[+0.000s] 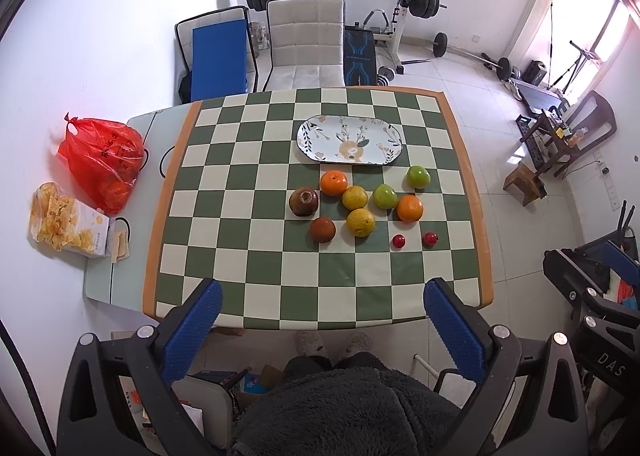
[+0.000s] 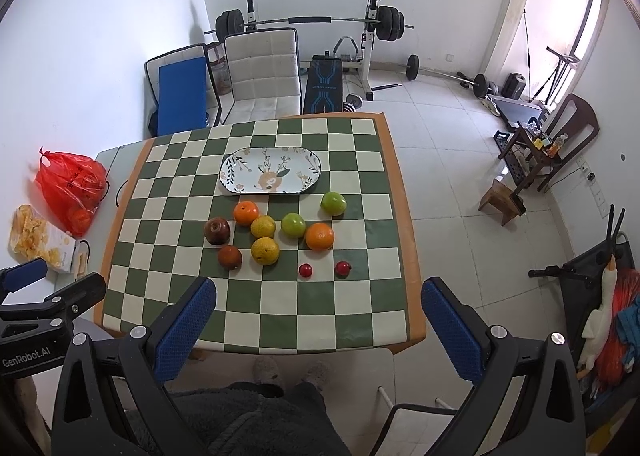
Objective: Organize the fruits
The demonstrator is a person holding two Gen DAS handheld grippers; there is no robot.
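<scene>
An oval flower-patterned plate [image 1: 316, 128] [image 2: 236, 168] lies empty on the checkered tablecloth. In front of it sit loose fruits: two oranges [image 1: 333, 183] [image 2: 319, 236], two green apples [image 1: 418, 176] [image 2: 333, 203], two yellow fruits [image 1: 360, 222] [image 2: 265, 250], two dark red fruits [image 1: 304, 201] [image 2: 217, 230] and two small red ones [image 1: 398, 241] [image 2: 305, 270]. My left gripper [image 1: 323, 290] hangs open above the table's near edge, nothing between its blue pads. My right gripper [image 2: 319, 290] is open too, held high over the near side.
A red plastic bag [image 1: 100, 156] and a box of chips [image 1: 68, 224] sit on the table's left part. Two chairs [image 1: 306, 40] stand behind the table, with a weight bench further back. A person's legs and slippers [image 1: 332, 342] are below the near edge.
</scene>
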